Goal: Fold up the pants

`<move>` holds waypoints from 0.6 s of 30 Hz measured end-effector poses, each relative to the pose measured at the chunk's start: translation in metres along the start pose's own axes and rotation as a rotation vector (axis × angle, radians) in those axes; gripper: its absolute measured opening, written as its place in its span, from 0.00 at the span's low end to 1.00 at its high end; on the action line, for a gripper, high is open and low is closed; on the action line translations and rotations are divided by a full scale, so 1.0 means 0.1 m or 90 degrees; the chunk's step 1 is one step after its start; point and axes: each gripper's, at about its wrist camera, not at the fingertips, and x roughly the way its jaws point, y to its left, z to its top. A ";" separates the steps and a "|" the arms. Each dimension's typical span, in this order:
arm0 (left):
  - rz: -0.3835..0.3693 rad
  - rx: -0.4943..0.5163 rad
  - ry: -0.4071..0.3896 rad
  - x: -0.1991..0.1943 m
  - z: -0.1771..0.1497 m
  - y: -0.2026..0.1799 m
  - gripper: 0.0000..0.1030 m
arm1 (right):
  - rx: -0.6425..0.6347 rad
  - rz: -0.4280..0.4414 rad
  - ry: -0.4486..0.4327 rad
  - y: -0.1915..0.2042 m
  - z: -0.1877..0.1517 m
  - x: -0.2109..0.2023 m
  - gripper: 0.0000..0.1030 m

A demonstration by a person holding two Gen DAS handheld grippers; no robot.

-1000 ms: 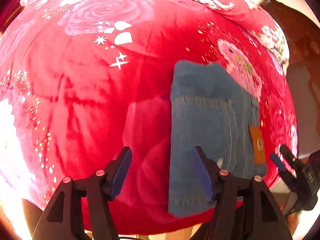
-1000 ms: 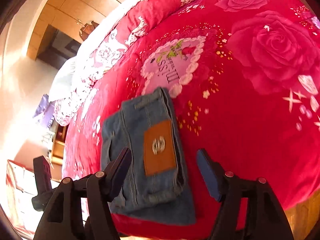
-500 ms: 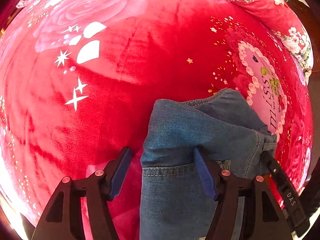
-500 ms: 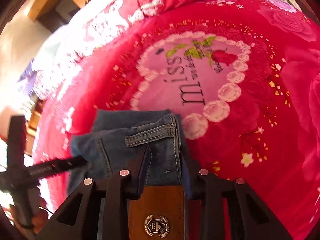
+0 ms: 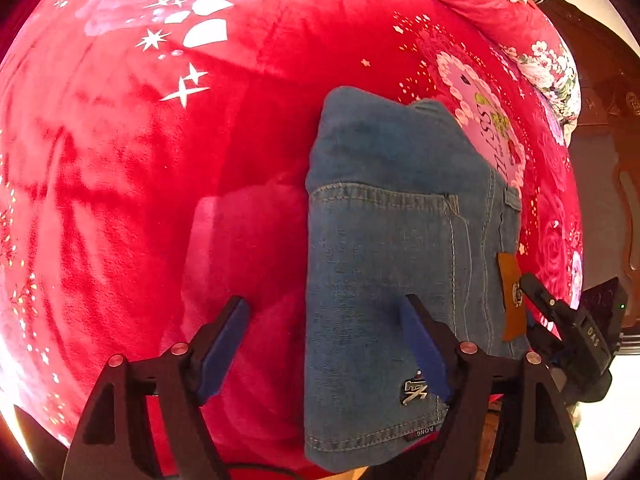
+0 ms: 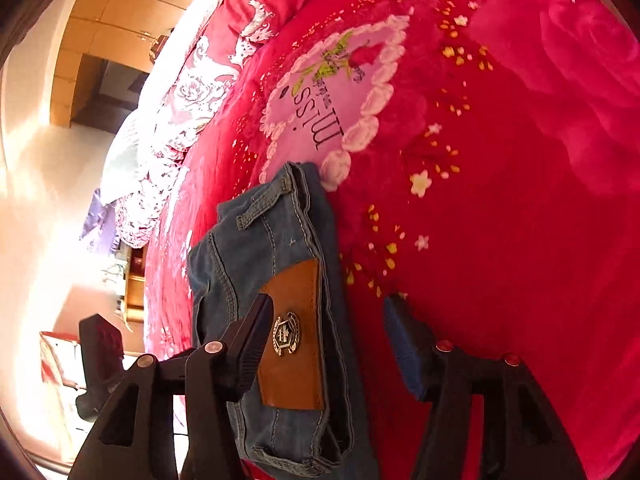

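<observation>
The blue denim pants (image 5: 392, 240) lie folded into a compact rectangle on the red bedspread (image 5: 160, 160), near its front edge. Their brown leather waist patch (image 6: 294, 336) shows in the right wrist view. My left gripper (image 5: 324, 344) is open and empty, above the folded pants' left edge. My right gripper (image 6: 326, 344) is open and empty, its jaws apart over the waistband and patch. The right gripper also shows at the right edge of the left wrist view (image 5: 568, 320).
The bedspread has a pink oval print with lettering (image 6: 328, 92) just beyond the pants. White floral pillows (image 6: 180, 100) lie at the bed's far side. A wooden wardrobe (image 6: 120, 8) and a dark headboard (image 5: 608, 80) stand past the bed.
Both grippers have pulled back from the pants toward the bed's front edge. The right gripper, shut on the waistband half a second ago, has let go and opened.
</observation>
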 end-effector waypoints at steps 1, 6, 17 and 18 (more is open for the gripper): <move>-0.002 0.001 0.000 0.00 0.00 -0.03 0.75 | 0.010 0.009 0.006 0.01 -0.01 0.02 0.60; -0.011 0.020 0.007 0.01 -0.01 -0.22 0.75 | -0.035 0.018 0.036 0.26 -0.06 0.17 0.69; 0.000 0.033 0.006 0.11 0.00 -0.34 0.78 | -0.089 0.005 0.059 0.26 -0.07 0.29 0.70; -0.004 0.038 0.008 0.10 -0.01 -0.34 0.77 | -0.090 0.008 0.054 0.27 -0.08 0.30 0.70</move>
